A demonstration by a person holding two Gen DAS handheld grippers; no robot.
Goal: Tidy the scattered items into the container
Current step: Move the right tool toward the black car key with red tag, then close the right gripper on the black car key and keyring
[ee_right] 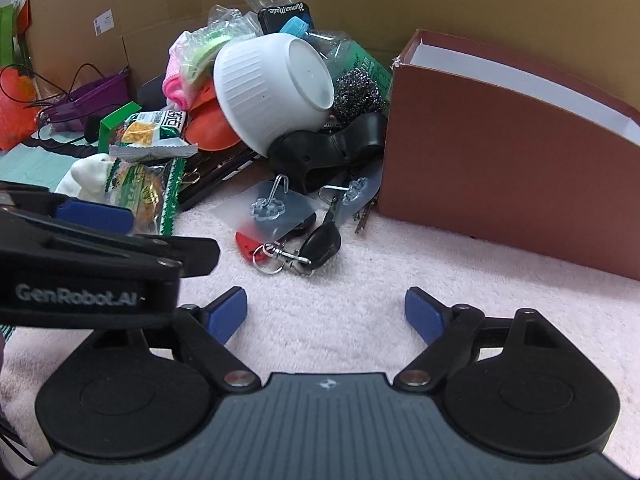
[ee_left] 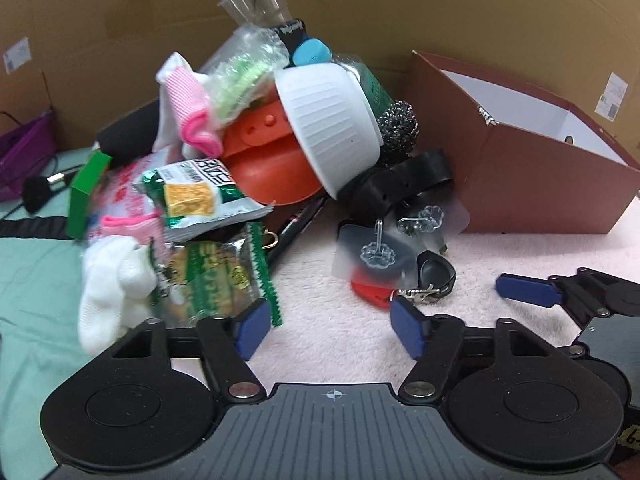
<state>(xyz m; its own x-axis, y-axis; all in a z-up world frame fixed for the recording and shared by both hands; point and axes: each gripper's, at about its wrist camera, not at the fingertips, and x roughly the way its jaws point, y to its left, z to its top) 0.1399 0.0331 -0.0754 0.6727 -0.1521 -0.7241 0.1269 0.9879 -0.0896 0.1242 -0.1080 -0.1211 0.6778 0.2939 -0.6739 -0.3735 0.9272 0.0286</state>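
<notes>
We log both the left gripper (ee_left: pixel 328 330) and right gripper (ee_right: pixel 325 314) with jaws open and empty over pink cloth, facing the clutter pile, perhaps snack packets (ee_left: pixel 208 280), beside the brown box (ee_right: pixel 500 168).

both views are evenly lit by soft, diffuse indoor light, with only faint shadows under the pile. a mild sheen sits on the white bowl (ee_right: pixel 276 88) and on the snack wrappers (ee_left: pixel 200 196). the fisheye lens bends the cardboard wall (ee_left: pixel 360 8) and the brown box (ee_right: pixel 508 160) into curves, and the corners darken. motion blur smears the left-wrist view, most on the white sock (ee_left: pixel 112 284); the right-wrist view is sharper.
</notes>
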